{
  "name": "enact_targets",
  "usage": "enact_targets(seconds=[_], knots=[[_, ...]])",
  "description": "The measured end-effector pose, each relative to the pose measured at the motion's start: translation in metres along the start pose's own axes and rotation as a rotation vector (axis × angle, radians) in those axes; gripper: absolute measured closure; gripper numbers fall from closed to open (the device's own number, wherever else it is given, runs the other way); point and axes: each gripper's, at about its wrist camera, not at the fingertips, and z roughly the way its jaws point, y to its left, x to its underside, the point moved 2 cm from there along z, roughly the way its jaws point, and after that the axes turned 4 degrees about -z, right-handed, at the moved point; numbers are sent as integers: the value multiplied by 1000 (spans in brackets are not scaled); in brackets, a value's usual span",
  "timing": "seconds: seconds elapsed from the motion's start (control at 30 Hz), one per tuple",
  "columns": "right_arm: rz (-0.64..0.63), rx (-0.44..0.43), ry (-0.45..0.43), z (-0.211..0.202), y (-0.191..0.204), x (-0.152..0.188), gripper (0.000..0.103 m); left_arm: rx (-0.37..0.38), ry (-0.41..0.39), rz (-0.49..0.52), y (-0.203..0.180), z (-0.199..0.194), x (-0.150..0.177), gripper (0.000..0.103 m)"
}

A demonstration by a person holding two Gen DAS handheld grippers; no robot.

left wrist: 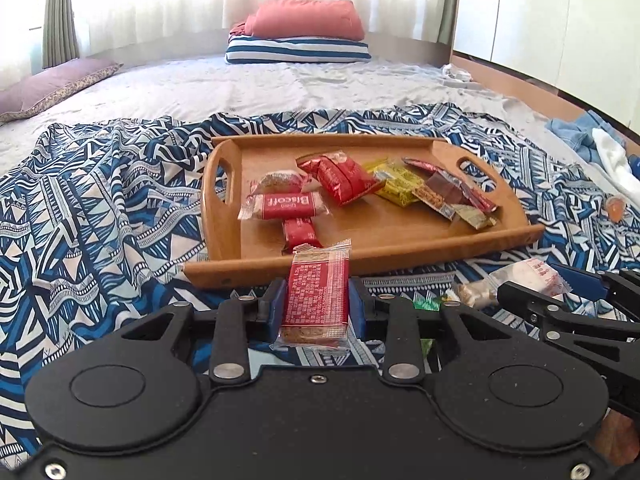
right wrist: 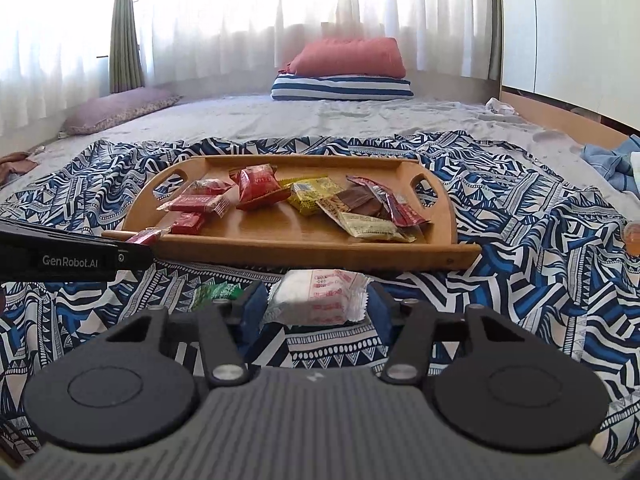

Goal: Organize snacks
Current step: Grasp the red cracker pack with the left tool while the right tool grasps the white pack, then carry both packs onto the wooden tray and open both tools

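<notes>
A: From the left wrist, what is hard to see?
B: The left gripper (left wrist: 316, 304) is clamped narrow on a red bar (left wrist: 316, 300); its blue pads are half hidden by the wrapper. The right gripper (left wrist: 560, 292) is cut off at the right edge, with a white pack (left wrist: 532, 276) between its fingers. A green wrapper (left wrist: 426, 304) peeks out behind the black linkage.
A: And around it?
B: A wooden tray (left wrist: 380, 236) with cut-out handles lies on a blue patterned cloth (left wrist: 100, 208) on the bed (left wrist: 240, 88), holding crinkly red, yellow and brown packets.
A: From the right wrist?
B: The right gripper (right wrist: 316, 300) holds the white pack (right wrist: 320, 298) at a middling width, above the cloth (right wrist: 540, 240), just before the tray (right wrist: 280, 246). The left gripper's (right wrist: 136, 246) side blocks the tray's near left corner; only the red bar's tip (right wrist: 144, 237) shows.
</notes>
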Motion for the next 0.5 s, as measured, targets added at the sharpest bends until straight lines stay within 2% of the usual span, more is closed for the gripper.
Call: enact_targets(seconds=[0.33,0.5], knots=[[16,20,-34,8,-20,-36,45,-25,-35,-6,2,4,-37,72],[23,27,-40,18,-29,-51,45,-20,-40,-41,4,12,-55,72]])
